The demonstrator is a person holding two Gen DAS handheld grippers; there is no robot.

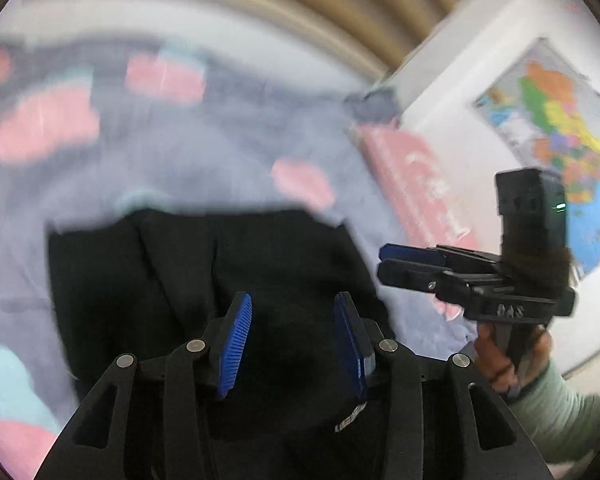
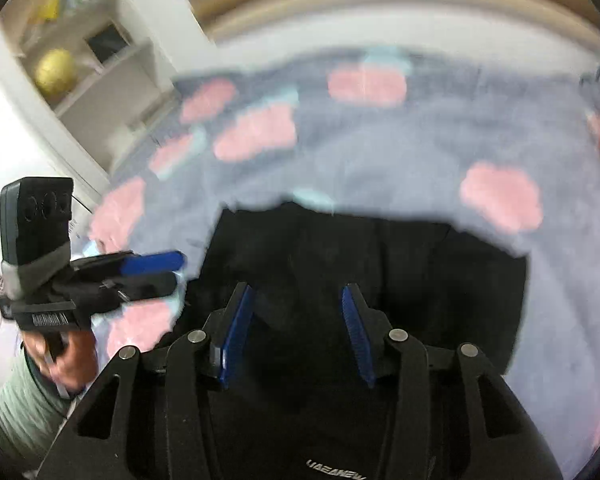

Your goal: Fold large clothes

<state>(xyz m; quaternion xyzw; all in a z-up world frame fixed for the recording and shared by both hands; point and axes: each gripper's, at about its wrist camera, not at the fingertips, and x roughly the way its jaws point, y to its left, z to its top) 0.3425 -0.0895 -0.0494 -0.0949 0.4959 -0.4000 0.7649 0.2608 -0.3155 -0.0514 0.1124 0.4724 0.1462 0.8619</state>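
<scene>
The black garment (image 1: 204, 280) lies flat on a bed covered by a grey blanket (image 1: 204, 152) with pink and pale-blue patches. Both views are motion-blurred, so fine detail of the cloth is uncertain.

**Tool state.** The left tool (image 1: 292, 344) is released: its blue pads stand apart with no cloth between them. The right tool (image 2: 298, 334) is likewise released, jaws apart, nothing gripped. Each hovers over the near part of the garment.

**Hazards.**
- The garment appears partly folded. With neither tool holding it, a fold may spring open or slide on the soft blanket.
- A tool brought down for the next grasp may drag the top layer and skew the edges.
- A pinch may catch the blanket together with the garment.
- The two tools work near each other and could collide.

**Orientation.** The long axis seems to run left to right across both views. Which end is the collar cannot be determined.
</scene>
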